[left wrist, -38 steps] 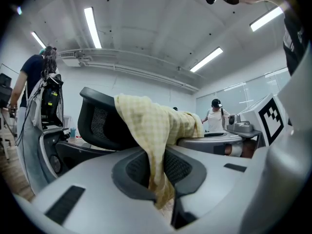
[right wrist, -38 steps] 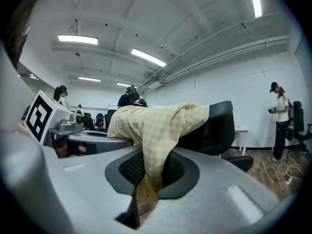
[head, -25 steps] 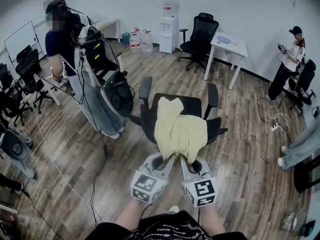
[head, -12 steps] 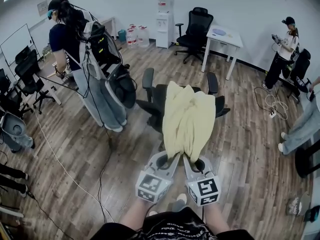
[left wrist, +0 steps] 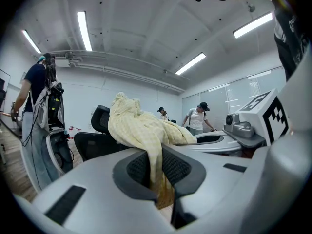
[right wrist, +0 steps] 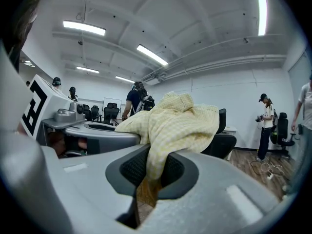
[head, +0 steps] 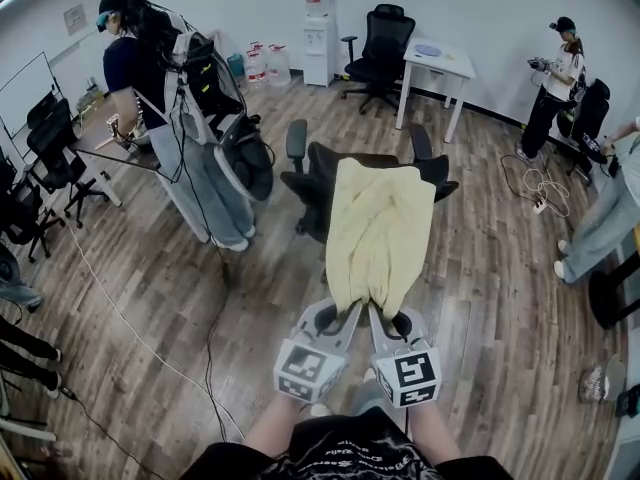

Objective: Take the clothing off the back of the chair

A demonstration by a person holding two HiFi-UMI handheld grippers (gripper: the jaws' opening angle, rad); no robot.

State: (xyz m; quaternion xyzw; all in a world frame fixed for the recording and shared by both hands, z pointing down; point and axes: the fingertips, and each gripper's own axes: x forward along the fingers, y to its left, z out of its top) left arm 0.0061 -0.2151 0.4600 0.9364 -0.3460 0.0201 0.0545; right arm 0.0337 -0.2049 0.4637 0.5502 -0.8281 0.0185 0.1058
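Note:
A pale yellow checked garment (head: pixel 378 230) stretches from the black office chair (head: pixel 322 173) toward me, its far end draped on the chair's back. My left gripper (head: pixel 352 311) is shut on the garment's near edge, cloth pinched between its pads (left wrist: pixel 157 179). Right beside it my right gripper (head: pixel 373 313) is shut on the same edge, and the yellow cloth (right wrist: pixel 175 126) rises out of its jaws. The two grippers sit side by side, almost touching, in front of my body. The chair's back is mostly hidden under the garment.
A person with a backpack rig (head: pixel 170 98) stands left of the chair. Another person (head: pixel 552 83) stands at the far right beside a white table (head: pixel 437 63). A second black chair (head: pixel 380 48), water bottles (head: pixel 262 66) and floor cables (head: pixel 140 338) lie around.
Both grippers have drawn back from the chair with the garment's edge in them. The garment has gone from bunched on the chair back to stretched out long toward me.

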